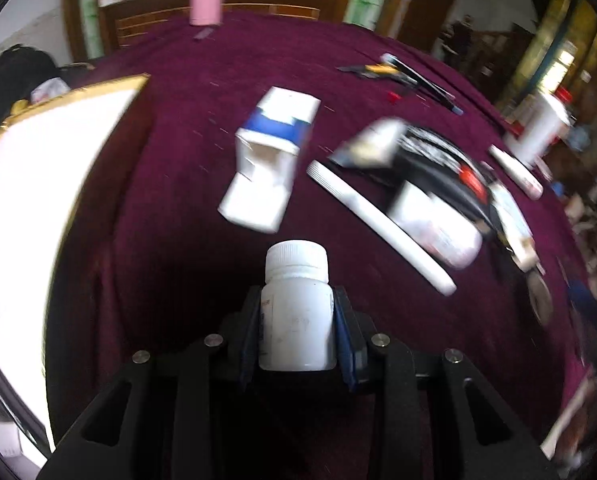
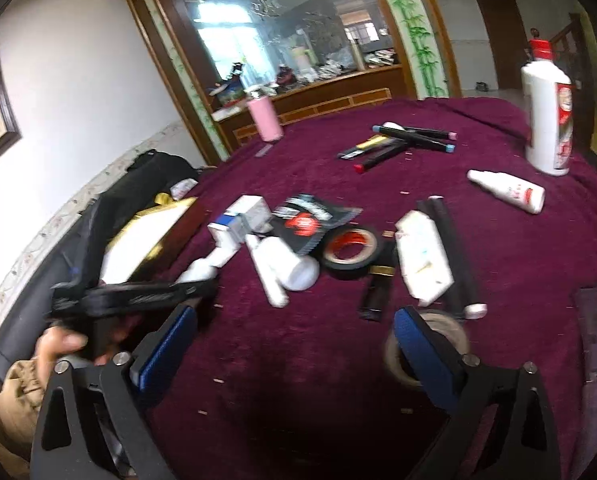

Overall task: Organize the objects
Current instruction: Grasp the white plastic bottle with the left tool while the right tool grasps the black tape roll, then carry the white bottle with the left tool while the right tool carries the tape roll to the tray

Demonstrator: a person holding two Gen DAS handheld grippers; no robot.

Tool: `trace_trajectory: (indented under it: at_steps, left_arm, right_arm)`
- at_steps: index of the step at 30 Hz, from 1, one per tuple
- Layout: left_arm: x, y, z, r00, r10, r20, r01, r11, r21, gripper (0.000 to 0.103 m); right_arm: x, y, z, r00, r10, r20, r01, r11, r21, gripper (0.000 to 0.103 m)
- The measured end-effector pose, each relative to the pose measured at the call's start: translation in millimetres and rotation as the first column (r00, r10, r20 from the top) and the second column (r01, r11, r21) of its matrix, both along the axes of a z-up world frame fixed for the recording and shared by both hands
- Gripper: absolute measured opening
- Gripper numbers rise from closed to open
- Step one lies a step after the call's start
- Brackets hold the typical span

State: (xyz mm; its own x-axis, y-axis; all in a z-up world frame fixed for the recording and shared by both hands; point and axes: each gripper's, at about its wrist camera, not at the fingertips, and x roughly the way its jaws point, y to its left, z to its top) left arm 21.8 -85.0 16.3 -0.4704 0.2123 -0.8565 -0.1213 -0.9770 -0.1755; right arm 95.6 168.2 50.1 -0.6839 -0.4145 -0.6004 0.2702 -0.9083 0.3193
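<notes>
Ahead, a white carton [image 1: 270,160] and tube [image 1: 378,224] crowd the maroon cloth [image 1: 170,184].

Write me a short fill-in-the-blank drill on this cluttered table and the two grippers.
1. The left gripper is shut on a white ____.
2. The tablecloth is coloured ____.
3. The right gripper holds ____.
4. The black tape roll lies ____ on the cloth.

Missing words: bottle; maroon; nothing; flat

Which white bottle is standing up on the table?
The tall white bottle with the red cap, at the far right edge of the purple tablecloth. The smaller white bottle near it lies on its side.
</notes>
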Motion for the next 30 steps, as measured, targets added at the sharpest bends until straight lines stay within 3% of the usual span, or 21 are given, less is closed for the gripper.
trace_trajectory:
  at_steps: [2, 7, 13, 21, 25, 30]
  left_arm:
    - [12.9, 6.0, -1.0, 0.999, -0.038, -0.01, 0.038, 0.999, 0.01, 0.032]
    - [27.3, 7.9, -5.2, 0.994, -0.075, -0.085, 0.076, 0.997, 0.012, 0.032]
    - [29.2, 10.7, -5.2, 0.992, -0.081, -0.097, 0.082, 0.997, 0.009, 0.032]
    - [28.6, 10.4, -5.5, 0.992, -0.08, -0.096, 0.082, 0.997, 0.011, 0.032]
    - [28.5, 9.7, -5.5, 0.992, -0.081, -0.096, 0.082, 0.997, 0.01, 0.032]
    - [28.6, 9.6, -4.8, 0.992, -0.078, -0.094, 0.08, 0.997, 0.017, 0.032]
  right_arm:
    - [-1.4, 10.6, -4.0, 0.999, -0.035, 0.027, 0.035, 0.999, 0.026, 0.088]
    - [-4.2, 25.3, -16.5, 0.989, -0.12, 0.084, 0.113, 0.99, 0.09, 0.086]
    - [-11.3, 24.6, -26.3, 0.978, -0.181, 0.104, 0.162, 0.972, 0.17, 0.083]
    - [-19.0, 18.7, -38.3, 0.967, -0.212, 0.141, 0.176, 0.957, 0.229, 0.064]
    - [-18.1, 19.2, -36.9, 0.966, -0.218, 0.137, 0.183, 0.956, 0.231, 0.064]
    - [-14.0, 18.5, -26.6, 0.972, -0.203, 0.118, 0.183, 0.97, 0.161, 0.064]
